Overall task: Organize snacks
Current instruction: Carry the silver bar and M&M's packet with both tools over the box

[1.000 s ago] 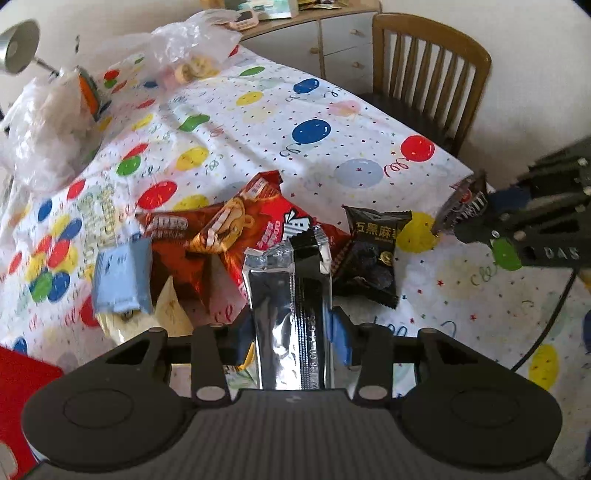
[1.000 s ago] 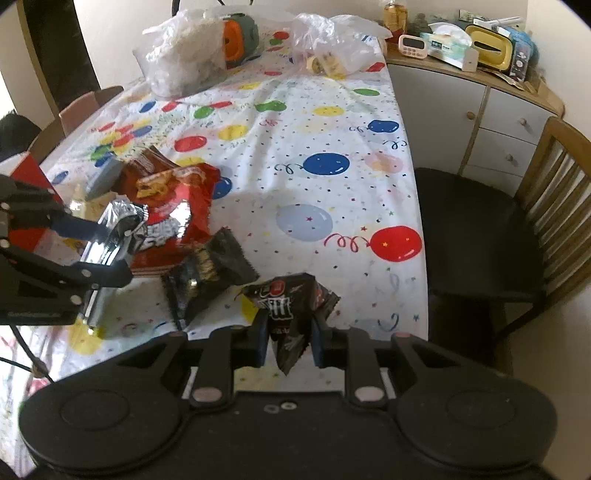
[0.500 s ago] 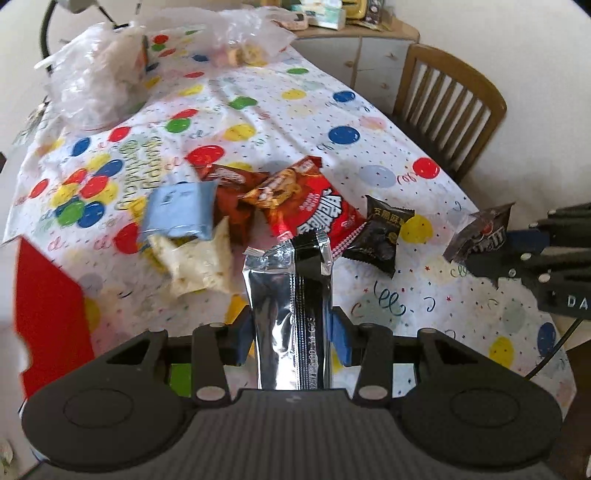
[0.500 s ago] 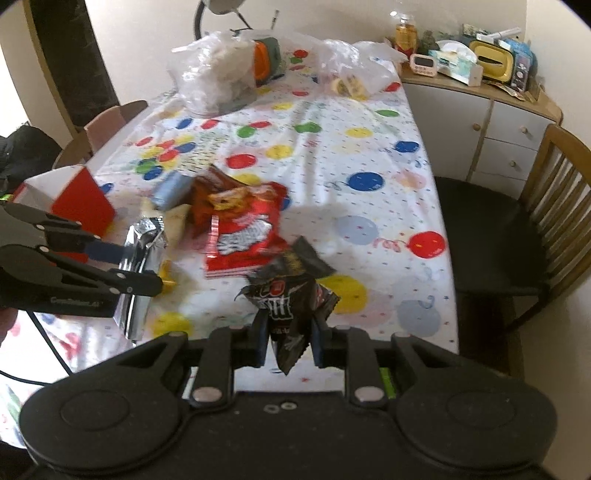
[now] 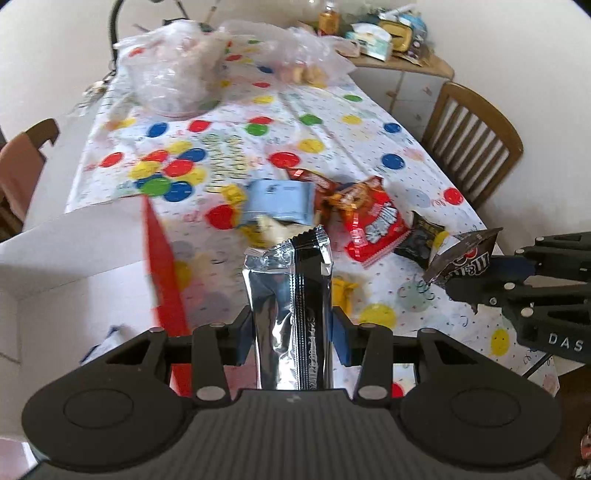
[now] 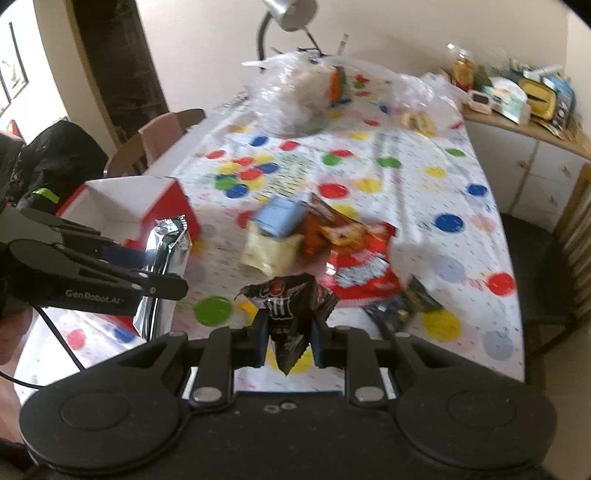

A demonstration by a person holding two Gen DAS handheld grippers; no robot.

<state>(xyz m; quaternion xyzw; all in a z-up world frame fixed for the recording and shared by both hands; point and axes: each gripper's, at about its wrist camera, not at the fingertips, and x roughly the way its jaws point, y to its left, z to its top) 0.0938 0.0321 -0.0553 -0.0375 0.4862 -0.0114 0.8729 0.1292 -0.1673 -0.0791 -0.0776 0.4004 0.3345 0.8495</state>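
Note:
My left gripper [image 5: 291,332] is shut on a tall silver and black foil packet [image 5: 288,314], held upright above the table; the packet also shows in the right wrist view [image 6: 162,258]. My right gripper [image 6: 286,332] is shut on a small black M&M's bag [image 6: 288,310], also seen in the left wrist view [image 5: 465,260]. A red and white open box [image 6: 136,206] stands at the table's left edge, just beyond the left gripper [image 6: 147,273]. A pile of snacks lies mid-table: a blue packet [image 5: 280,201], a red bag [image 5: 373,225], a black sachet [image 5: 423,238], a pale yellow bag [image 6: 266,251].
The table carries a balloon-print cloth [image 5: 240,147]. Clear plastic bags [image 5: 173,70] sit at the far end. A wooden chair [image 5: 476,136] stands on the right, another chair [image 6: 166,136] on the left. A cluttered sideboard [image 6: 524,107] is at the back right. A lamp [image 6: 288,14] hangs over the far end.
Both grippers have lifted and pulled back toward the table's near left with their snacks still held. The red and white box has come into close view beside the left gripper.

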